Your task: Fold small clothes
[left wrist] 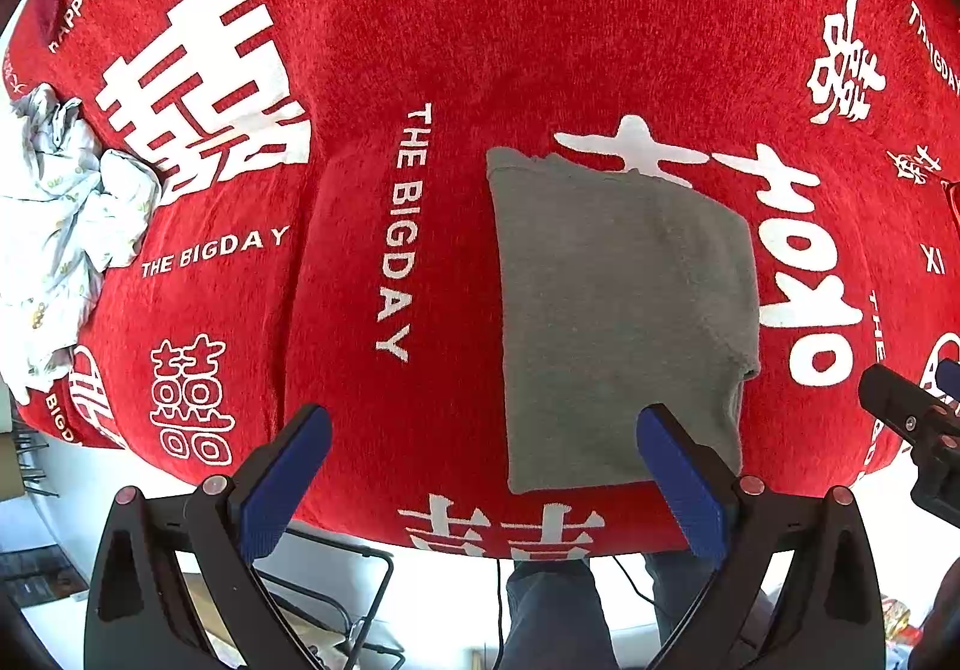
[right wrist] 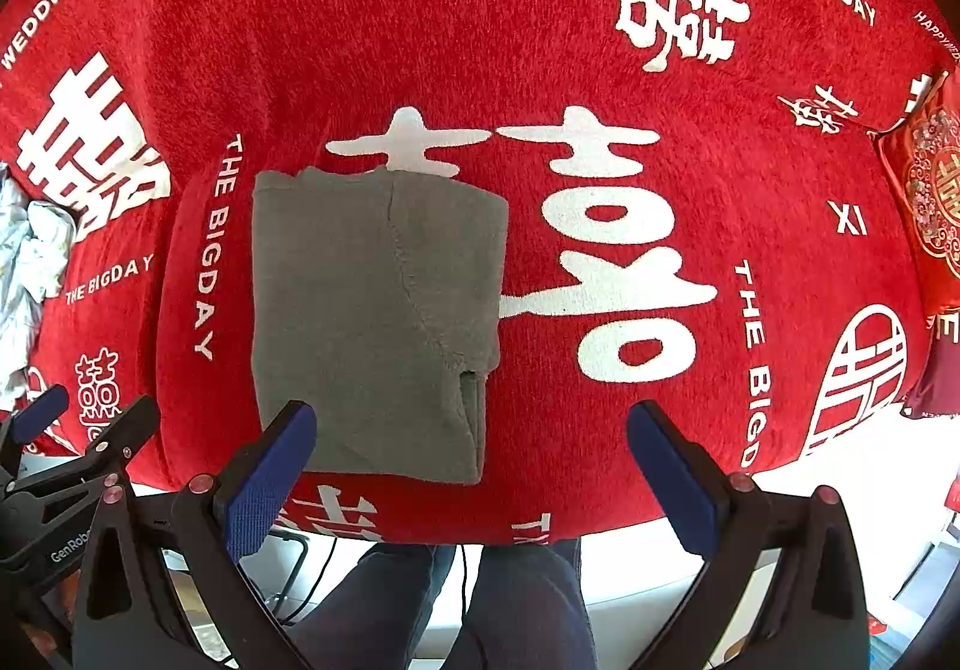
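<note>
Grey garment (left wrist: 624,310) folded into flat rectangle, lying on red blanket (left wrist: 420,39) with white printed lettering, near blanket's front edge. Left gripper (left wrist: 483,481) above front edge, jaws spread wide, holding nothing; right blue pad over garment's lower right corner. Right gripper (right wrist: 471,475) likewise wide open and empty; left pad overlaps garment's lower left corner. Crumpled white patterned cloth (left wrist: 54,226) at blanket's far left, well apart from garment. Person's legs (right wrist: 510,598) visible below.
</note>
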